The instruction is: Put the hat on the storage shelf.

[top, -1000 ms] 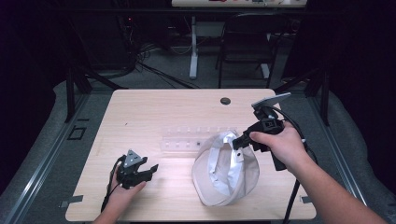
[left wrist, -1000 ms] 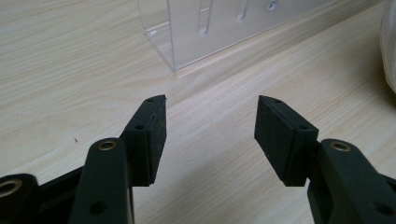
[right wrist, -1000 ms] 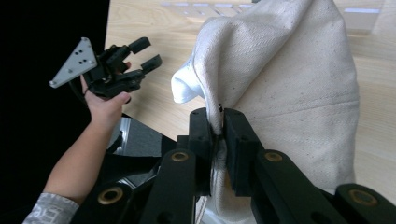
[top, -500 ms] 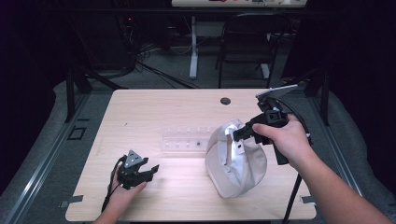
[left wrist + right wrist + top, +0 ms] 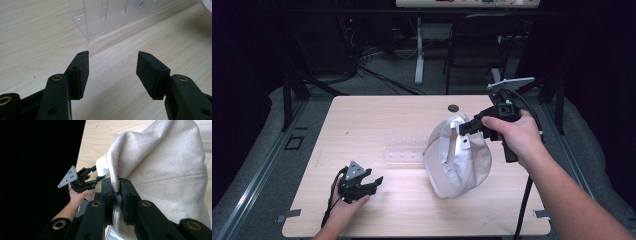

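right gripper [image 5: 465,128]: clamped on cap [image 5: 457,162] rim, cap hanging | left gripper [image 5: 373,182]: jaws wide, empty, cap well to its right

The pale wooden rectangular table [image 5: 377,125] is lit from above, while everything beyond its edges is left in near darkness. Beside the cream fabric cap [image 5: 462,165], a soft shadow is cast on the wood, and a faint sheen is seen on the clear plastic rack [image 5: 404,150] to its left. The high view is rendered soft and slightly grainy. In the left gripper view, the wood grain is sharply resolved. In the right gripper view, the area off the table's edge is lost to solid black.
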`<action>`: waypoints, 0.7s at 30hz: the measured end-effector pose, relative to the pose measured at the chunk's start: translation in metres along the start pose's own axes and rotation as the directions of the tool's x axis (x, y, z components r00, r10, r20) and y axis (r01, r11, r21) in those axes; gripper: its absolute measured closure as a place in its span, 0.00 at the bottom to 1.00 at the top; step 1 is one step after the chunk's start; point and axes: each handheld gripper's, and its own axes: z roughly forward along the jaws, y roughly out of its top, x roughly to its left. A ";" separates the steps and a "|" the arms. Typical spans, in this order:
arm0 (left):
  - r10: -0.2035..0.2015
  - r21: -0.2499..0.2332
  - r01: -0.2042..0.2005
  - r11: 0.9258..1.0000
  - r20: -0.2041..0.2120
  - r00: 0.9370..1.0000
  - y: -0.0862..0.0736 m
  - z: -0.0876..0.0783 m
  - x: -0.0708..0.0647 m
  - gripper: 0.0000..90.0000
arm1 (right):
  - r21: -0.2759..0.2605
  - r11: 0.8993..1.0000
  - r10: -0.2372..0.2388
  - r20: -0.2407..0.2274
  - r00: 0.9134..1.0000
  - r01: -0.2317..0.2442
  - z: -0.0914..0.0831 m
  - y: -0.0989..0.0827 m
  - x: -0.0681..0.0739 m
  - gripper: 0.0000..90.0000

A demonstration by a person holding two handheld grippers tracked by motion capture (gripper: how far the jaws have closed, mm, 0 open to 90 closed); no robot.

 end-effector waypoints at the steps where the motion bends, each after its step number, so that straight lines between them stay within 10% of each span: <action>1: 0.000 0.000 0.000 1.000 0.000 1.000 0.000 0.000 0.000 0.49 | 0.000 1.000 0.000 0.000 1.000 0.000 0.000 0.000 0.000 0.92; 21: -0.001 -0.026 0.003 1.000 0.043 0.999 0.005 0.000 -0.011 0.49 | -0.015 0.998 0.054 -0.073 0.996 -0.055 0.002 0.029 0.007 0.92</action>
